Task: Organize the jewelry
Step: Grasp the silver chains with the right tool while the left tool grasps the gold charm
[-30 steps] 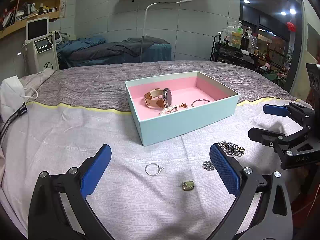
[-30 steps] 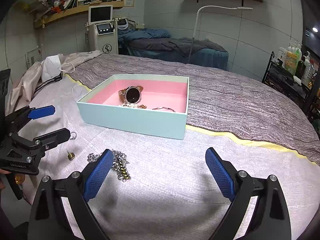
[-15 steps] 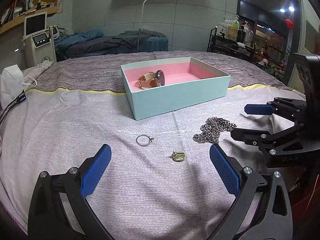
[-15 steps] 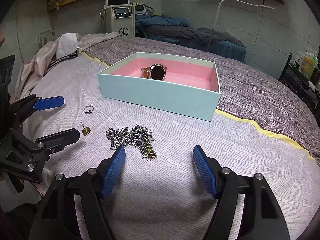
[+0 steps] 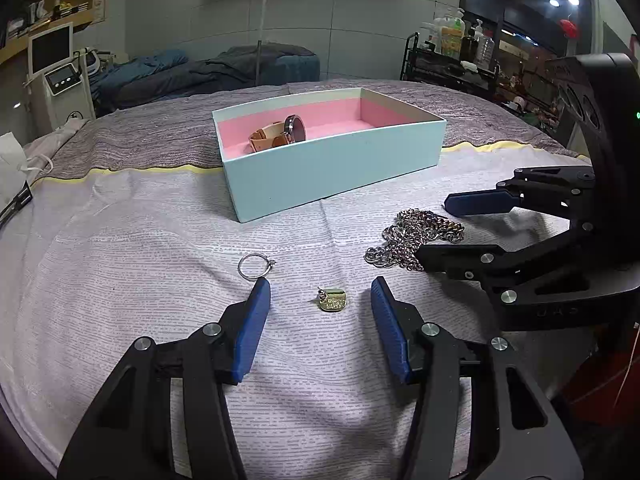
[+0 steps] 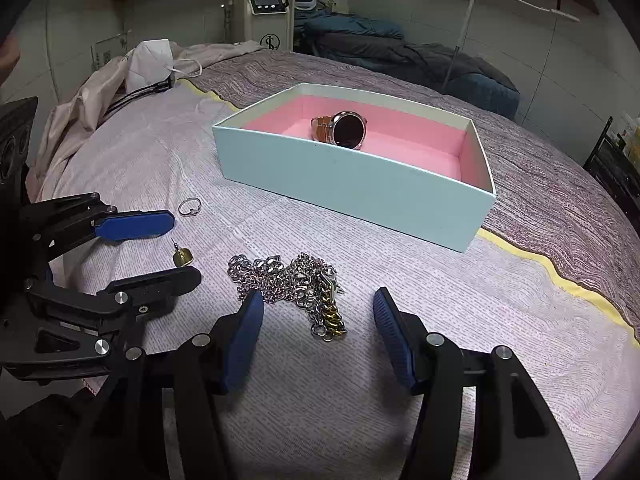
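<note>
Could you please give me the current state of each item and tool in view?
Box: open, no lid.
Watch: inside box, on its edge.
Ring: flat on cloth.
Gold earring: between left tool pads, untouched; jaws closing.
Chain: heaped; right tool closing around it.

1. Bare cloth [image 5: 152, 280] left of ring [image 5: 256, 266], open to pass
2. Box [image 5: 332, 172] wall blocks the far side
3. Chain pile [image 6: 296, 284] and earring [image 5: 333, 300] lie close, narrow gap
4. Bare cloth right of chain pile
</note>
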### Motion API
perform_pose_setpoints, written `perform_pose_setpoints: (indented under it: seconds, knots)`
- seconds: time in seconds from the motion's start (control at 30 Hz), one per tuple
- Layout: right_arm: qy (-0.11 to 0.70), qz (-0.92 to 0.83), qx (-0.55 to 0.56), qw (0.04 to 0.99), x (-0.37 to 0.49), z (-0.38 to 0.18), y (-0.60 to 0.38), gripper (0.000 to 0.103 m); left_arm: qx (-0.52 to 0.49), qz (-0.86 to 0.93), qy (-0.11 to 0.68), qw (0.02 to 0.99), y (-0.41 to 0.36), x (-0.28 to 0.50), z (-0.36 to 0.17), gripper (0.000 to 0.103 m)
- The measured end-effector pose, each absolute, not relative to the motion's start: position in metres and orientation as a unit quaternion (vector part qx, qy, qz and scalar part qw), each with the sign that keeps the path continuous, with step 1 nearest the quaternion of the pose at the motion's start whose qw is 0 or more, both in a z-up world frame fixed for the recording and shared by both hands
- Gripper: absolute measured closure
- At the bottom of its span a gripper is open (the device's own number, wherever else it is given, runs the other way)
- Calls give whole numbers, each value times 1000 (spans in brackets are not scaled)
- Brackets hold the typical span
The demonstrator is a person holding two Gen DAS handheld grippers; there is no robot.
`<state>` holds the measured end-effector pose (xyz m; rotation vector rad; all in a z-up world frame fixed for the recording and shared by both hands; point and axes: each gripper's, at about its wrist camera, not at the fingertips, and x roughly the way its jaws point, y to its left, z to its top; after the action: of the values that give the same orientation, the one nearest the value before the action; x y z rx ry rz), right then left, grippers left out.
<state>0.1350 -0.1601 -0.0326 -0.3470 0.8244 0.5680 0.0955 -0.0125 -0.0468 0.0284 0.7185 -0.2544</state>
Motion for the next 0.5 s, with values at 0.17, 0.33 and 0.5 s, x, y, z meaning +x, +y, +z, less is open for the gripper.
perform_pose_setpoints:
  seconds: [0.17,0.33,0.5]
  knots:
    - [397,280,-156,860,139,-32,-159,60,12,-133,352,927,-17,101,-48,58]
    - [397,290,-153,857,139,-32,-158,76,8,-138,351,926,-20,103,-48,62]
    - [398,296,-143,856,138,-32,-158,86,17,-145,348,926,-23,103,-49,68]
